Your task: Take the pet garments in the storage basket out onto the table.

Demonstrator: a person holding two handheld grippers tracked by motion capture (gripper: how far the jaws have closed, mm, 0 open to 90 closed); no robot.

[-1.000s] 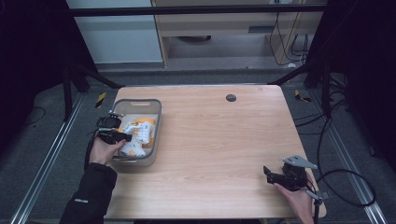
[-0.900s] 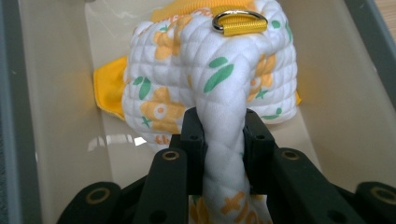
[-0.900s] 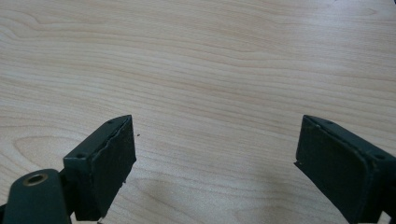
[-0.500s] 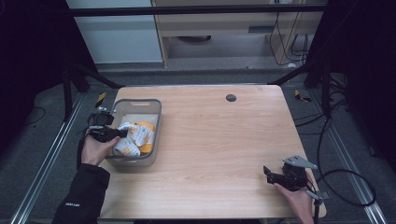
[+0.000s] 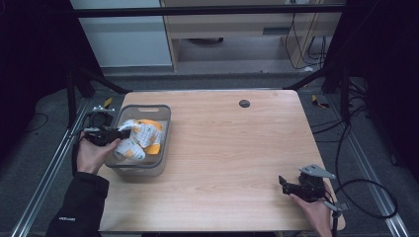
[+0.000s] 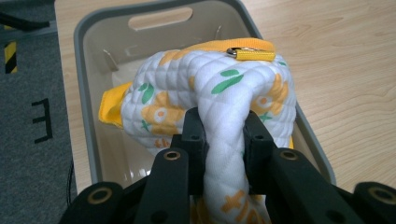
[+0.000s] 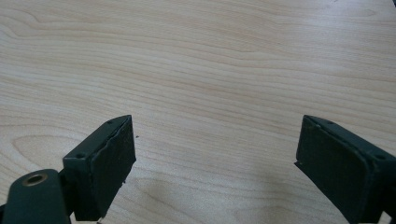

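Pinching a fold of quilted cloth, the left gripper [image 5: 114, 134] sits at the left side of the grey plastic bin [image 5: 165, 111], its jaws pressed on the fabric from both sides. In the left gripper view the left gripper [image 6: 223, 135] has a thick roll of the quilted pouch [image 6: 210, 95] squeezed between its two black jaws, and the rest of the pouch bulges up in front of them. The pouch is white with orange flowers and green leaves, trimmed in yellow, and a yellow zip pull [image 6: 250, 54] lies along its top edge. It hangs above the floor of the bin [image 6: 88, 88], inside the bin's walls, with part of it level with or above the rim. From the high view the pouch [image 5: 141, 138] fills the middle of the bin, which stands at the left edge of the wooden tabletop [image 5: 237, 153].

The right gripper [image 5: 289, 185] rests near the front right corner of the tabletop, well apart from the bin. In the right gripper view the right gripper [image 7: 212, 163] has its jaws spread wide over bare wood, with nothing between them. A small dark round disc [image 5: 244, 103] lies near the far edge of the tabletop.
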